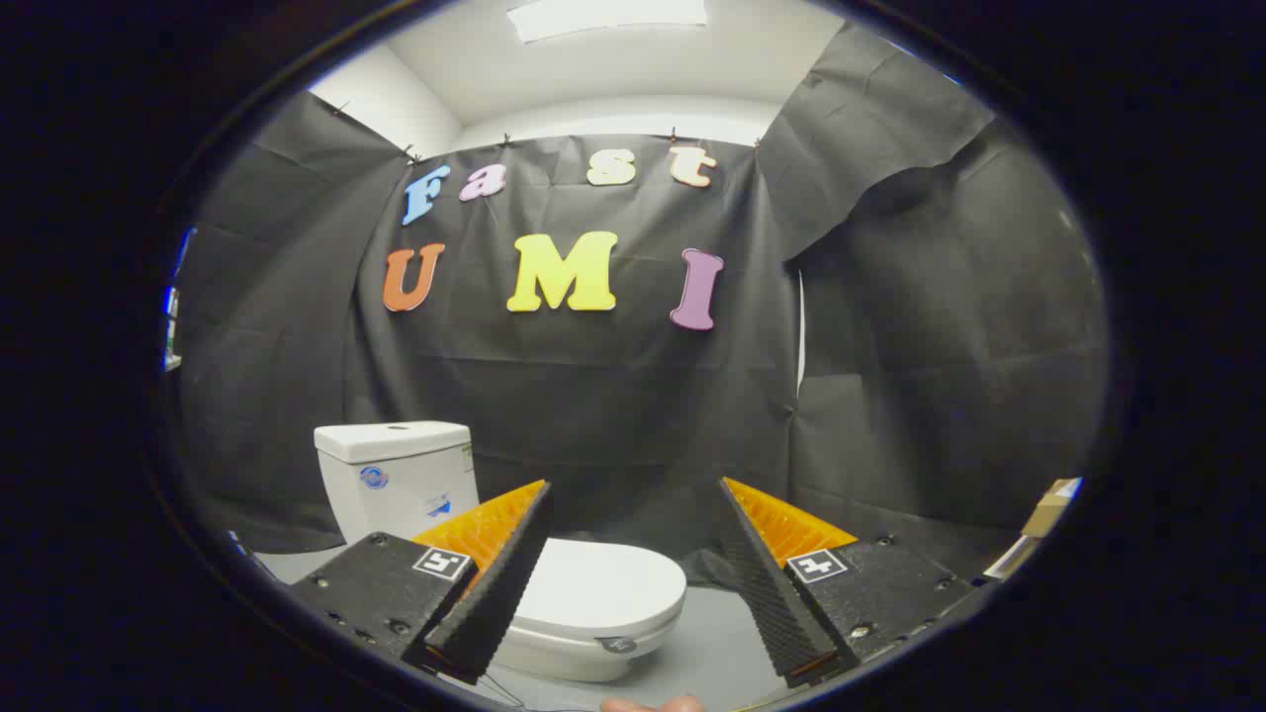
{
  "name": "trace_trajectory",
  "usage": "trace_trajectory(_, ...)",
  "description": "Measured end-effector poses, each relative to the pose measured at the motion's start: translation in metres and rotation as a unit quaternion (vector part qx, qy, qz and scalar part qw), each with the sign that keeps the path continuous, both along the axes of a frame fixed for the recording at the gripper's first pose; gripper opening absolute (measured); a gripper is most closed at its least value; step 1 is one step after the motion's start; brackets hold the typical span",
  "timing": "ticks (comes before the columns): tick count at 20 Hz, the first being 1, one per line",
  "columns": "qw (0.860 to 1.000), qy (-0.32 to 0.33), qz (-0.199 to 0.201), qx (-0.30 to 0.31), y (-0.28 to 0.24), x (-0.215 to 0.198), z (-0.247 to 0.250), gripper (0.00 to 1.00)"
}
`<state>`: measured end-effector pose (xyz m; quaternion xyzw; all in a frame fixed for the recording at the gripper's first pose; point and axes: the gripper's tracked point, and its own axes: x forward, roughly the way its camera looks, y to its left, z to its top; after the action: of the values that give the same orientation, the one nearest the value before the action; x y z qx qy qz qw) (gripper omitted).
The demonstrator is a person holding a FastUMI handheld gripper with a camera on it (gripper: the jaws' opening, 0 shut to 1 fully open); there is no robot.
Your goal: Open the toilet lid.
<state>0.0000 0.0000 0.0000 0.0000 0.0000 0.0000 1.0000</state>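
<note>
So the gripper (pixel 633 514) hangs well back with jaws wide and nothing between them, probably so the toilet's front rim stays in sight for lining up. One toilet: the toilet lid (pixel 603 583) is down flat on the bowl, ahead of and partly behind the left finger (pixel 495 574), with one tank (pixel 396 475) upright beyond against the cloth wall. Two fingers, the right finger (pixel 771 583) clear of the bowl; a fingertip (pixel 653 704) shows below.
</note>
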Motion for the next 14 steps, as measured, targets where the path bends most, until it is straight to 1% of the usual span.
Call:
trace_trajectory(4, 1.0, 0.008, 0.004, 0.012, 0.0039, 0.0003, -0.0034, 1.0)
trace_trajectory(14, 1.0, 0.009, -0.005, 0.004, 0.0003, -0.0013, -0.0062, 1.0)
